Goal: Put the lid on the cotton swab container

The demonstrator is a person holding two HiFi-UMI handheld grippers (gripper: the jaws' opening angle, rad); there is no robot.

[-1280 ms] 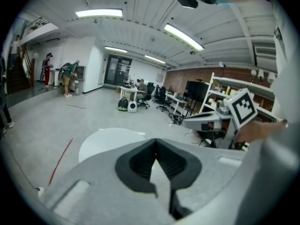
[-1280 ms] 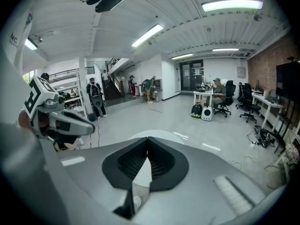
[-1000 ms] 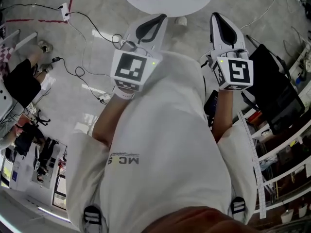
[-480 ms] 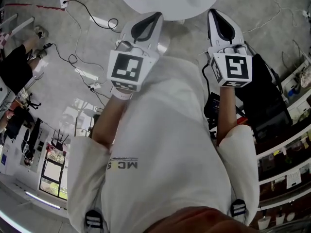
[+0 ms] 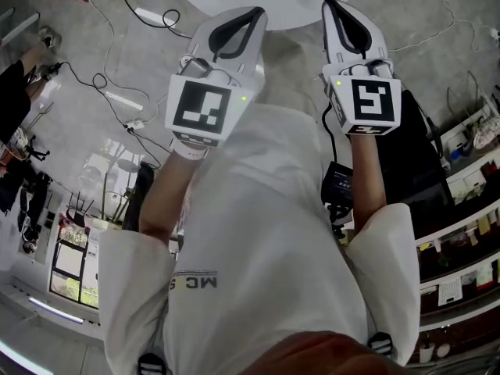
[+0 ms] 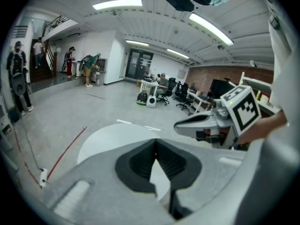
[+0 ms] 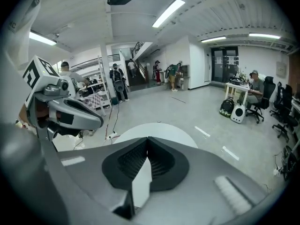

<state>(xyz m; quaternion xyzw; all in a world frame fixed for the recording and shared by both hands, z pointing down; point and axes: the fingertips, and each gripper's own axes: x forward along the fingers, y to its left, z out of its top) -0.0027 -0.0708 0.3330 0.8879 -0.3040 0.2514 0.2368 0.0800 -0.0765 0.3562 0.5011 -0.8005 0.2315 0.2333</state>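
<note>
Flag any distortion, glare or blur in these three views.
Head view: edges bend, floor shows pale reflections, white table cut by the top edge. Left gripper view: strong fisheye, black corners, ceiling lights blown out, the left gripper slightly soft up close. Right gripper view: same fisheye and vignette, right gripper slightly soft.

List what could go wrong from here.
1. The left gripper and the right gripper are both shut and empty. Unless they open first, they would likely push a thing rather than grip it.
2. A power strip and its cables lie on the floor near the white table, a possible trip hazard.
</note>
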